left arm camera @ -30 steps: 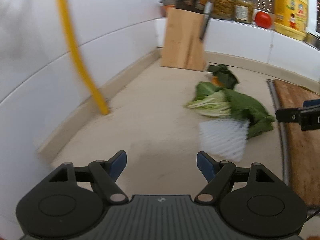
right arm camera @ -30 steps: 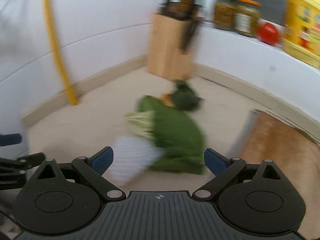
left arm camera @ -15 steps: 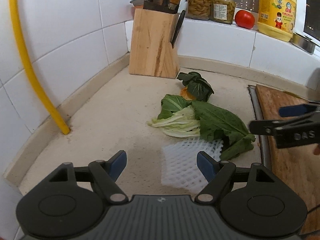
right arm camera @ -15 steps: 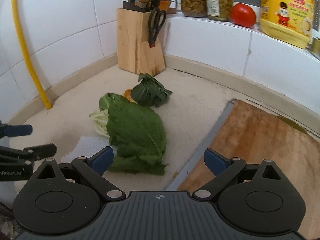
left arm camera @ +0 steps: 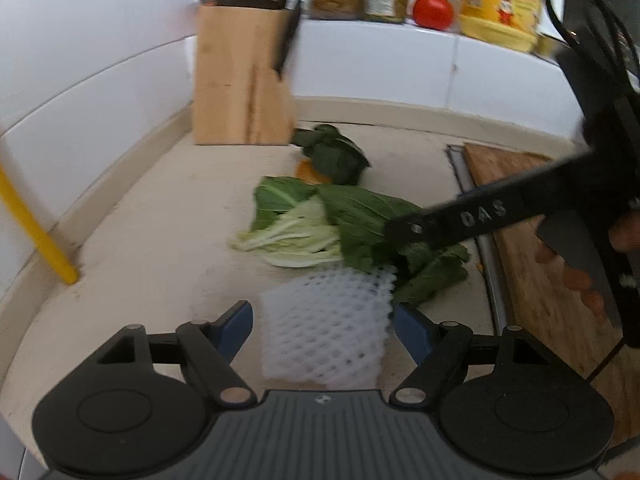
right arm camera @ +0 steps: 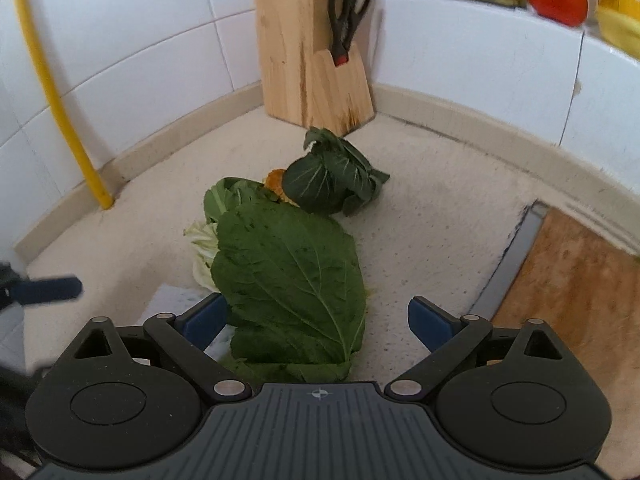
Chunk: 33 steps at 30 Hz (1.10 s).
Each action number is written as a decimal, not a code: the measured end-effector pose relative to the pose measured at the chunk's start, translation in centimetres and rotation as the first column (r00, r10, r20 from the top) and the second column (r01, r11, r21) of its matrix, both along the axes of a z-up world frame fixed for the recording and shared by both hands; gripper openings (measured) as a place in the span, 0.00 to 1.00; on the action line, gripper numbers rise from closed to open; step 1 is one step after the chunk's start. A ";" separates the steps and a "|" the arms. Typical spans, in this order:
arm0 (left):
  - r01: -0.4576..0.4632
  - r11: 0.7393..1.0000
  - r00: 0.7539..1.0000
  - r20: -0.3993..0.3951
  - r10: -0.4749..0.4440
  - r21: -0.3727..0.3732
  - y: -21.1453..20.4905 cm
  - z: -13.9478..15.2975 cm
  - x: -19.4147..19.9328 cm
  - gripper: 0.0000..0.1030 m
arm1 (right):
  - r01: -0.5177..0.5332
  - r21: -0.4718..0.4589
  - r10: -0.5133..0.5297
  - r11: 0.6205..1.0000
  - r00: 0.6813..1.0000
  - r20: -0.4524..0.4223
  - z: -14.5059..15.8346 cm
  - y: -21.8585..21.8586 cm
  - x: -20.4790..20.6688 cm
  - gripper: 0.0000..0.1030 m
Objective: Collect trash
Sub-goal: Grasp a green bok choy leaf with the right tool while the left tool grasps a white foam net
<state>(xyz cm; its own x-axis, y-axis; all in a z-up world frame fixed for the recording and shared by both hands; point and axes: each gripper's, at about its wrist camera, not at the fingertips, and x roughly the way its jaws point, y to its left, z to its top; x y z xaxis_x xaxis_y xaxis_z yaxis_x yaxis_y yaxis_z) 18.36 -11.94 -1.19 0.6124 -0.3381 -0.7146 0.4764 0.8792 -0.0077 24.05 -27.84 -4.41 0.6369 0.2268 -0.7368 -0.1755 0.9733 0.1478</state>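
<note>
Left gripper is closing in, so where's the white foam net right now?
In the left wrist view the white foam net lies on the counter between the open left gripper fingers, its far edge touching the big green leaf.

The big leaf (right arm camera: 292, 280) hides most of the net (right arm camera: 172, 300); the orange scrap (right arm camera: 276, 184), perhaps peel, lies half covered.

The left gripper (left arm camera: 323, 326), fingers (left arm camera: 236, 322) spread, frames the white foam net (left arm camera: 326, 330) beside leafy greens (left arm camera: 352, 224).
</note>
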 end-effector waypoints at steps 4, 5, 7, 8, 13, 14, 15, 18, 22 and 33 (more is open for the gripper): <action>0.023 0.999 1.000 -0.013 -0.023 0.027 -0.9 -1.1 1.1 0.70 | -0.008 0.043 0.009 0.999 1.000 -0.021 -0.5 -0.4 0.9 0.96; 0.025 0.999 1.000 -0.020 -0.024 0.037 -1.0 -1.5 1.3 0.70 | -0.010 0.049 0.011 0.999 1.000 -0.023 -0.6 -0.4 1.1 0.96; 0.019 0.999 0.999 -0.041 -0.017 0.047 -1.0 -2.1 1.8 0.68 | -0.023 0.061 0.025 0.998 0.999 -0.033 -0.9 -0.2 1.4 0.95; 0.017 0.999 0.999 -0.052 -0.015 0.043 -0.8 -2.2 1.9 0.67 | -0.027 0.063 0.030 0.998 0.999 -0.038 -1.1 -0.1 1.6 0.95; 0.025 1.000 0.995 -0.098 -0.025 -0.003 0.6 -2.1 1.6 0.44 | -0.037 0.077 0.043 0.996 0.996 -0.076 -2.0 0.2 2.2 0.69; 0.024 1.000 0.994 -0.103 -0.024 -0.007 0.9 -1.9 1.4 0.42 | -0.032 0.076 0.039 0.997 0.995 -0.089 -2.2 0.1 2.2 0.63; 0.021 1.000 0.994 -0.108 -0.022 -0.010 1.2 -1.8 1.3 0.38 | -0.029 0.069 0.035 0.997 0.996 -0.084 -2.2 0.1 2.1 0.51; 0.004 1.000 0.992 -0.124 -0.006 -0.011 2.3 -1.3 0.8 0.28 | -0.020 0.098 0.031 0.995 0.994 -0.109 -2.1 -0.4 1.7 0.26; -0.021 1.000 0.991 -0.129 0.023 0.015 4.1 -1.0 -0.2 0.23 | -0.017 0.097 0.028 0.995 0.993 -0.115 -1.6 -0.9 0.0 0.14; 0.078 0.996 0.996 -0.054 -0.075 0.041 0.7 -0.7 0.3 0.58 | -0.017 0.143 0.030 0.990 0.996 -0.087 2.0 -3.5 -4.8 0.11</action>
